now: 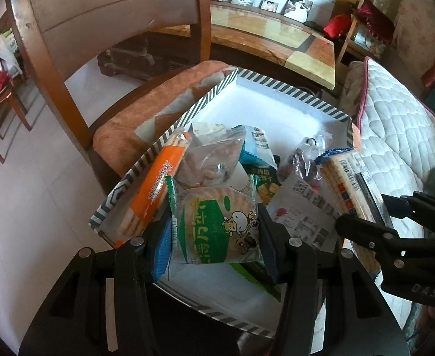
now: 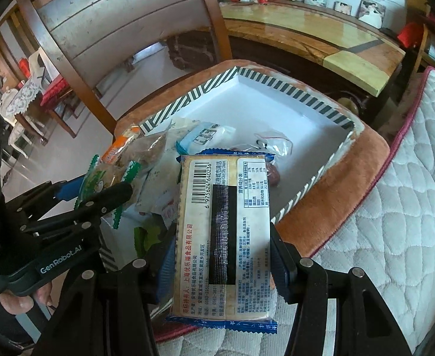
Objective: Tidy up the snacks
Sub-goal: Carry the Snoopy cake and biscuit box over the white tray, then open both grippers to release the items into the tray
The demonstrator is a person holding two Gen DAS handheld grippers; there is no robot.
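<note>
My left gripper is shut on a green-and-white round biscuit pack, held over the near end of a white box with a striped rim. My right gripper is shut on a long cracker pack with blue ends, its barcode side up, above the box's near right part. The same cracker pack and the right gripper show at the right in the left wrist view. Inside the box lie an orange biscuit sleeve, clear bags and other packets.
The box rests on an orange cushioned chair seat with a wooden backrest. A white quilted cushion lies to the right. A glossy wooden table stands behind. A hand holds the left gripper.
</note>
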